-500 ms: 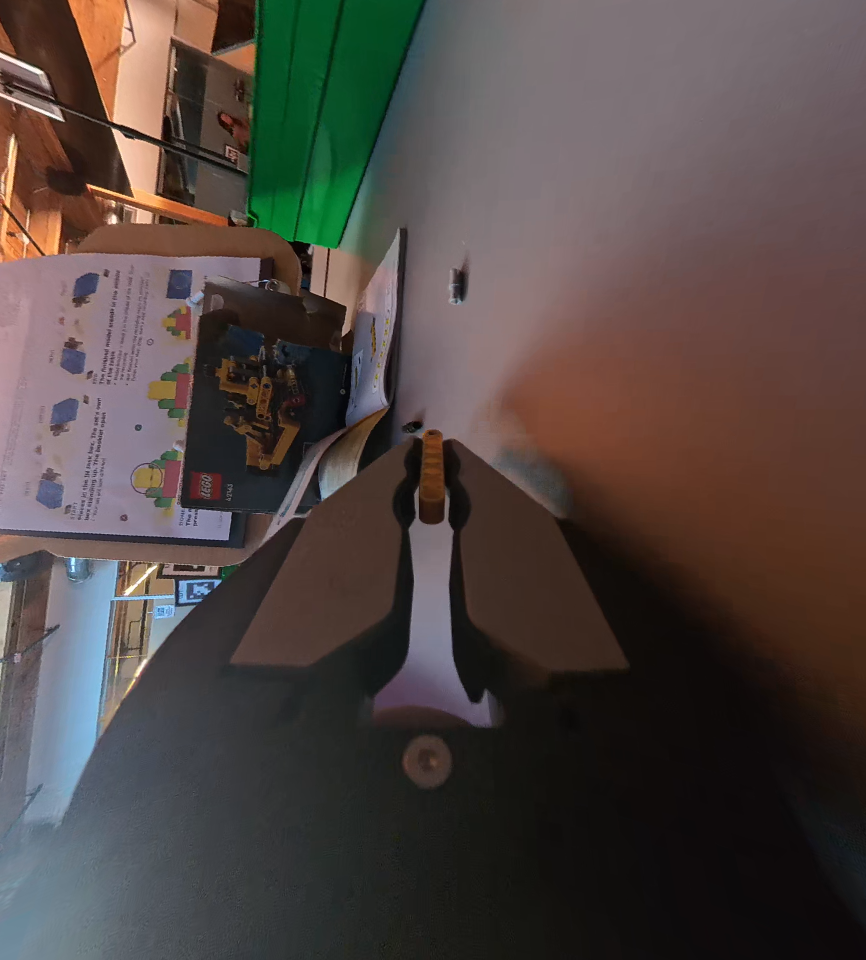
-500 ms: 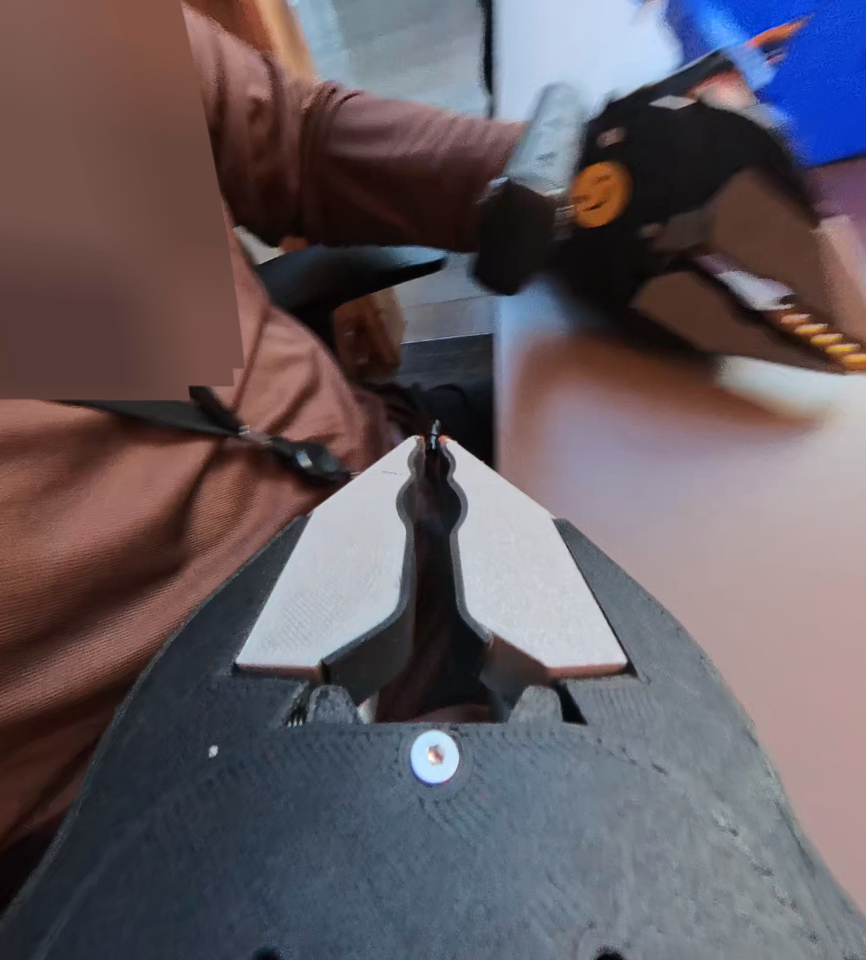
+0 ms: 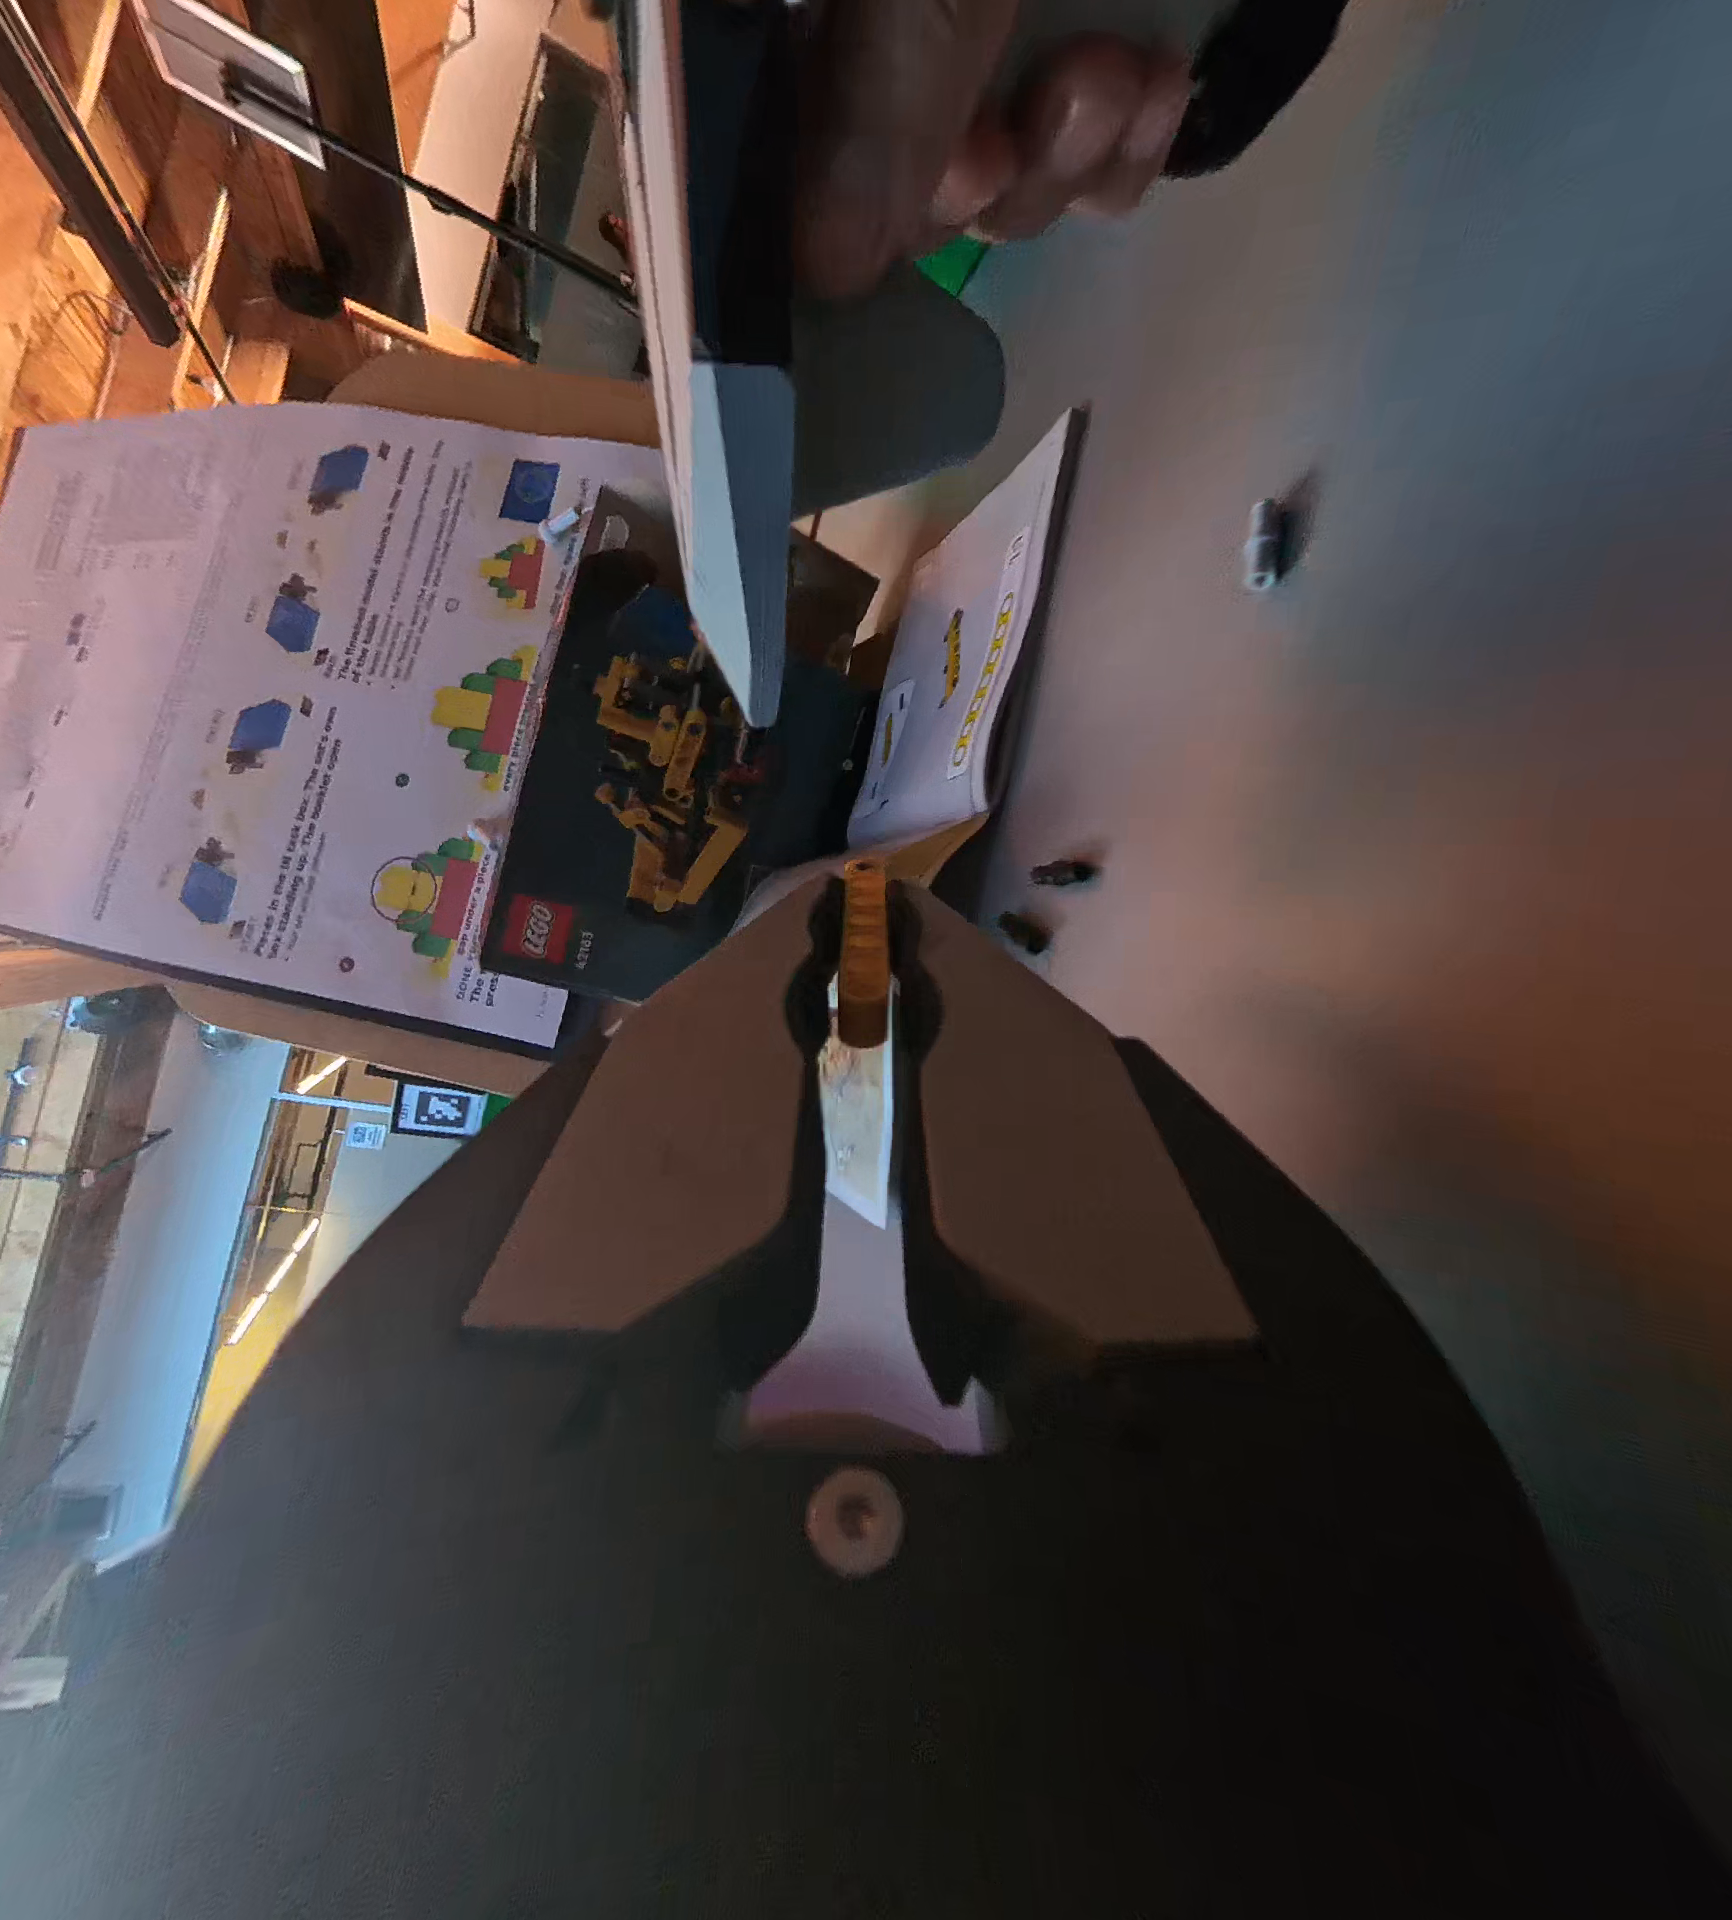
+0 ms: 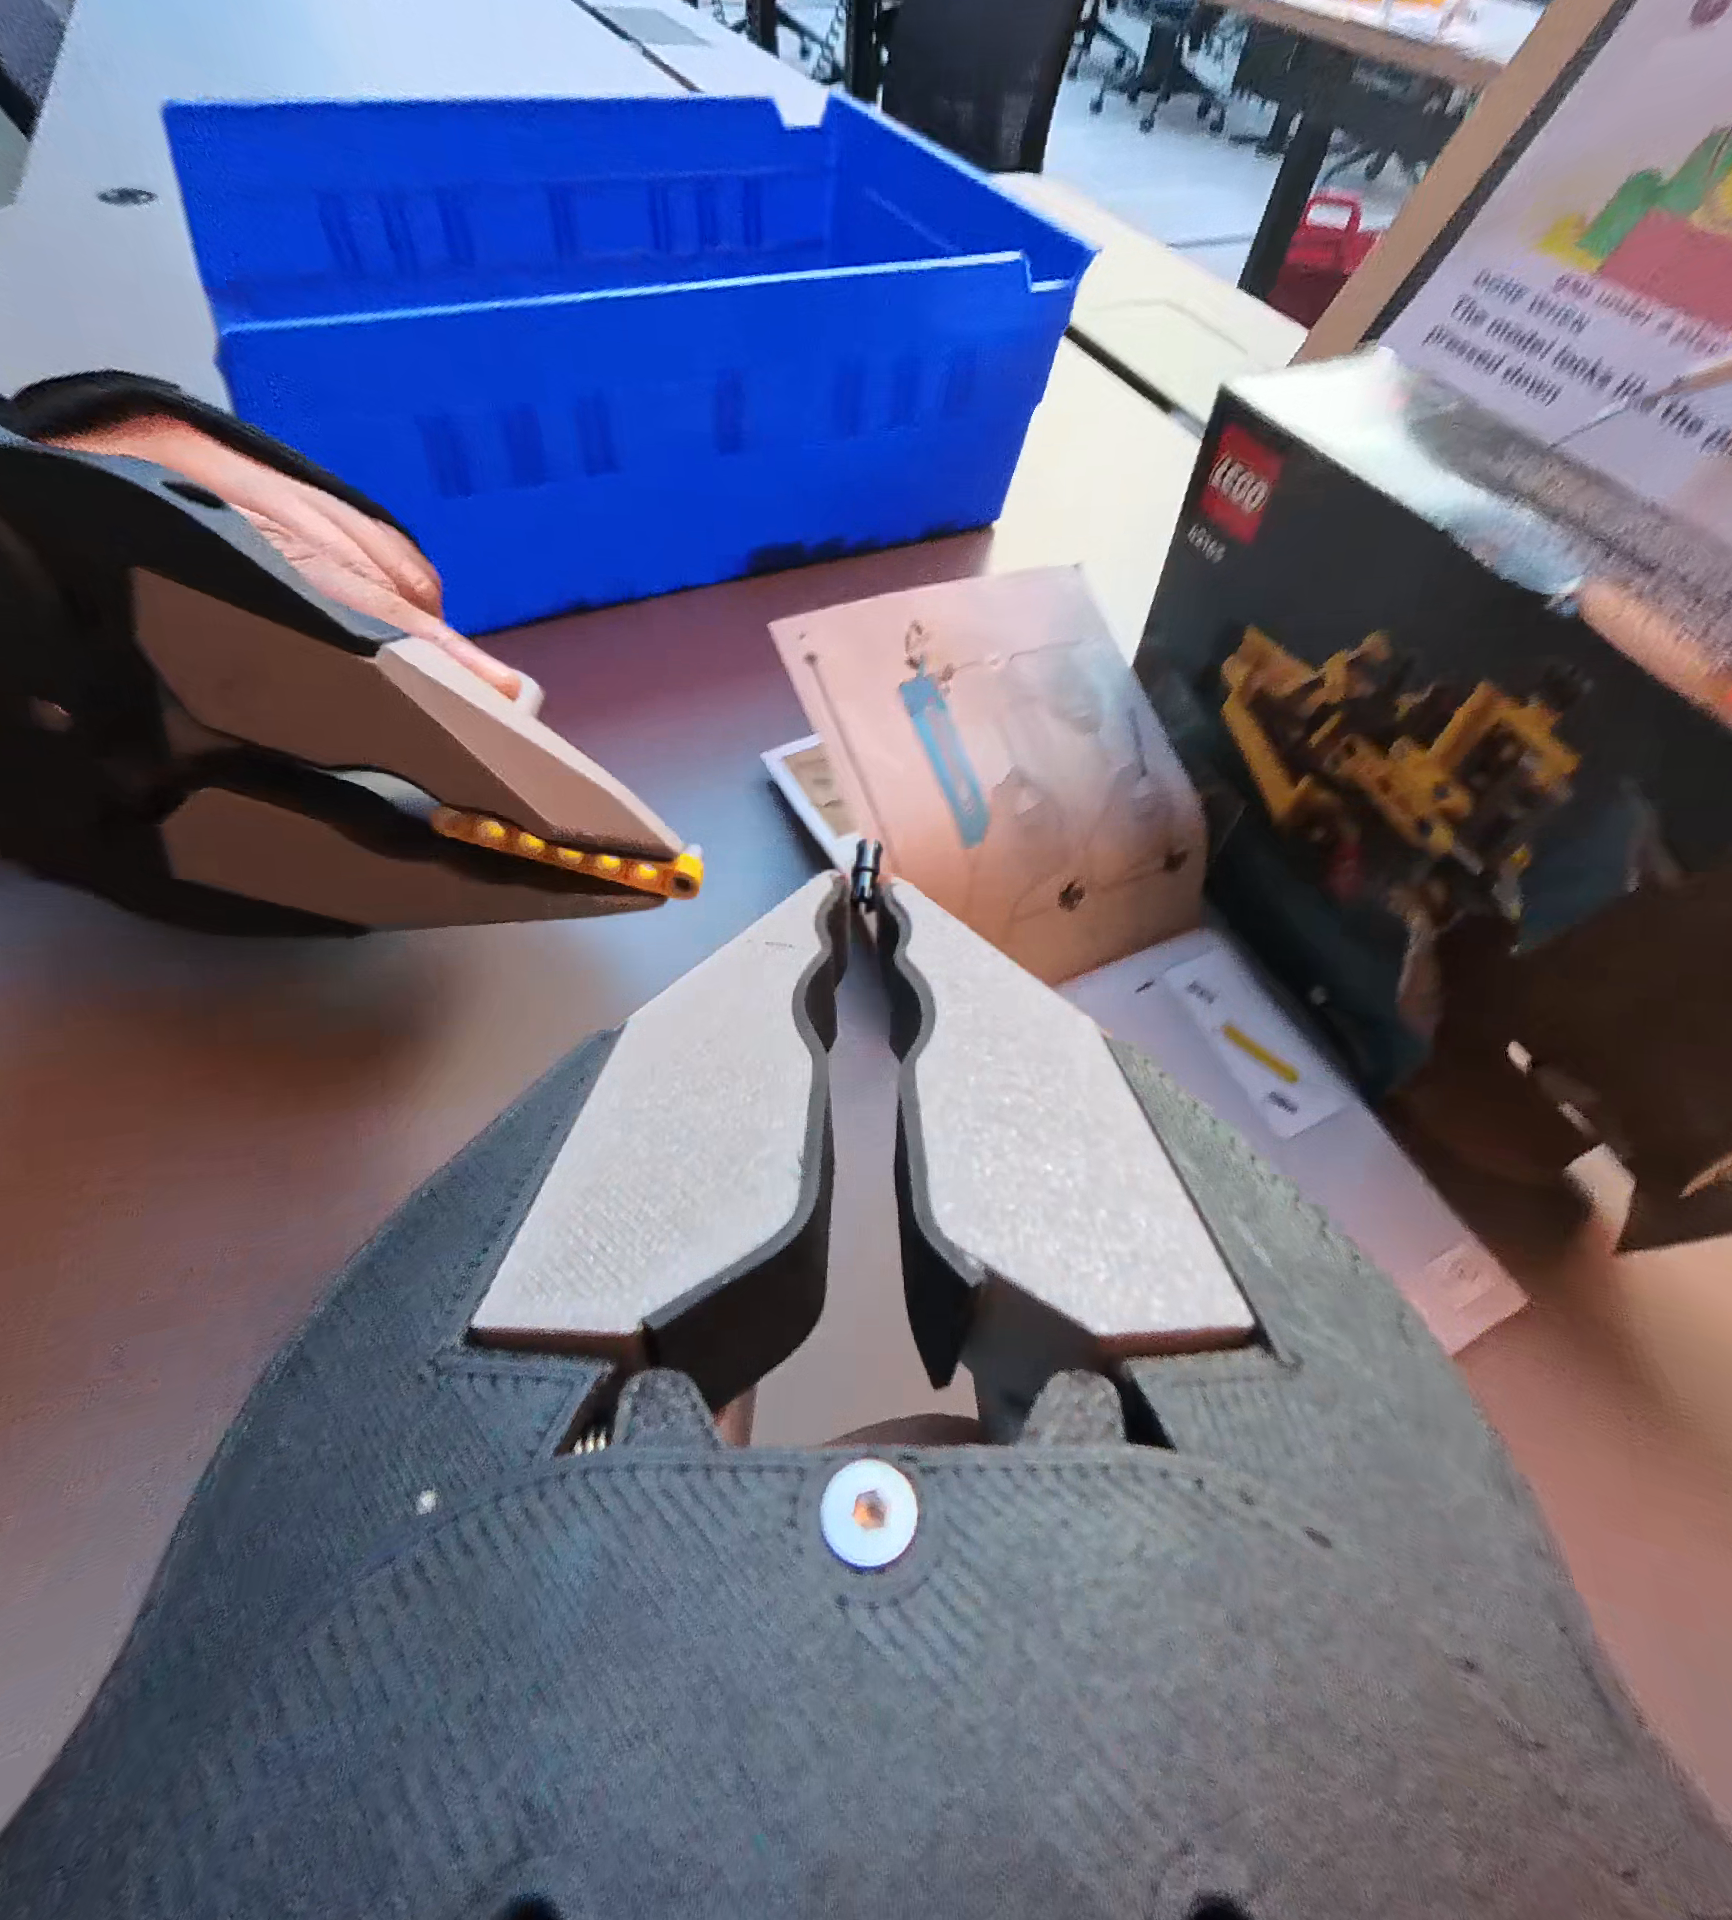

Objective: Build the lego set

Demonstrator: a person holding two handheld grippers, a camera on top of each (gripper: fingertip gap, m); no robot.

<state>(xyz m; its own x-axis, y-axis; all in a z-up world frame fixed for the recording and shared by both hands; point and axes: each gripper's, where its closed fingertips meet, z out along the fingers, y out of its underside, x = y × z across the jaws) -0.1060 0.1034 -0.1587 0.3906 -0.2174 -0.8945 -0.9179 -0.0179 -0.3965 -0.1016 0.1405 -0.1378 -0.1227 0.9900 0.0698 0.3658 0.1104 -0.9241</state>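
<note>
Between the jaws of the left gripper (image 4: 670, 883) sits a yellow perforated beam (image 4: 571, 854), clamped along its length so that only its end projects past the tips. That gripper lies low over the counter (image 4: 218, 1091), nearly level, pointing toward the right gripper; a hand (image 4: 322, 540) wraps its body from behind. In the left wrist view the same beam (image 3: 862, 951) stands edge-on between the closed jaws.

The right gripper (image 4: 867, 899) has its jaws drawn to a narrow gap, pinching a small black pin (image 4: 864, 868) at the very tips. The pin protrudes forward, just beside the beam's free end but apart from it.

Behind both tools, a blue bin (image 4: 633, 343) stands on the counter. An open instruction booklet (image 4: 997, 769) lies flat near the pin, and the set's dark box (image 4: 1464, 748) stands upright just beside it. A printed sheet on cardboard (image 3: 218, 675) is propped behind the box. Two more black pins (image 3: 1044, 899) and a small grey connector (image 3: 1262, 540) lie loose on the counter.
</note>
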